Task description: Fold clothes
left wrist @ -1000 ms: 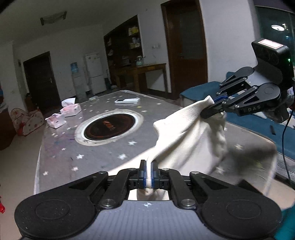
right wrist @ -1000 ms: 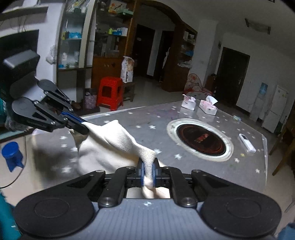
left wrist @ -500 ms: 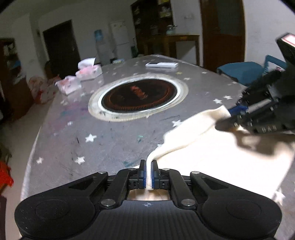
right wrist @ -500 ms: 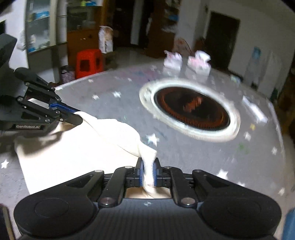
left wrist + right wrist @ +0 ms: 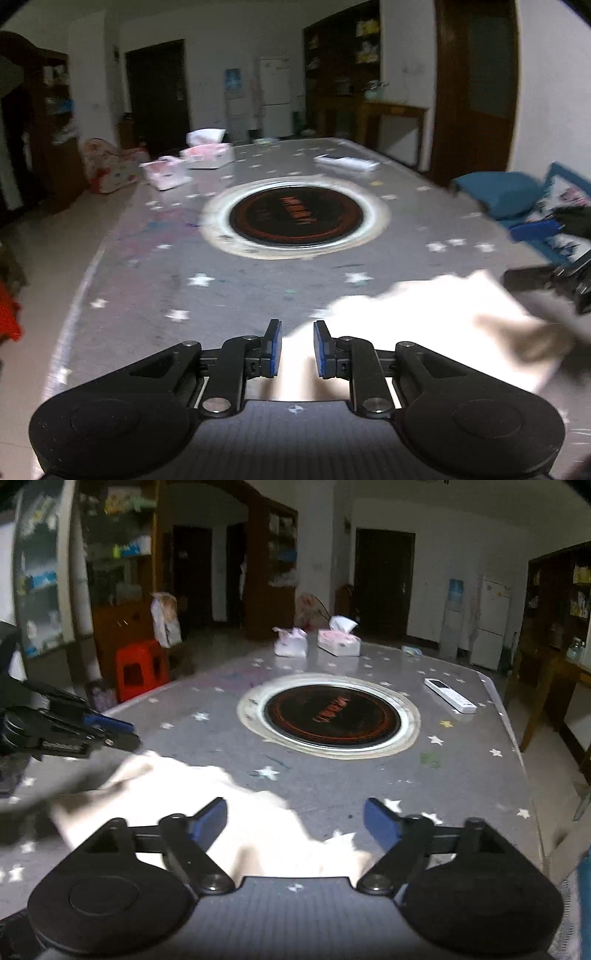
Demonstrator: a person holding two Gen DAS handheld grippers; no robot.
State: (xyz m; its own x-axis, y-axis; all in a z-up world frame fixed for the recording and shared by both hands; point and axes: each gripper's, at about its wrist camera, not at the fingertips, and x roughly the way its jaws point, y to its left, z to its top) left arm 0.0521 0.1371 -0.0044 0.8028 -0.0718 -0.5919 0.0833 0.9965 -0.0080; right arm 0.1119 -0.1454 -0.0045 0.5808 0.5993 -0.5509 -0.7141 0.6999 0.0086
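Where the left wrist view blurs, left gripper [image 5: 297, 349] parted slightly, empty; cream cloth [image 5: 424, 325] flat on starred table [image 5: 147, 266] beneath and beyond fingertips, right edge smeared. From right wrist: right gripper [image 5: 295, 821] spread wide, cloth [image 5: 258, 834] below, near part hidden.

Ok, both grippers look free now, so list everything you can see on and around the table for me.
cloth: one, cream white, lying on the table's near end
table: one, grey with white stars
round cooktop: one, black with red print, set in the table's middle
tissue boxes: two, pink and white, far end
remote: one, white, far right side
stool: one, red, on the floor left of the table
fridge: one, white, back wall
left gripper: black, blue pads, open over the cloth
right gripper: black, blue pads, wide open over the cloth
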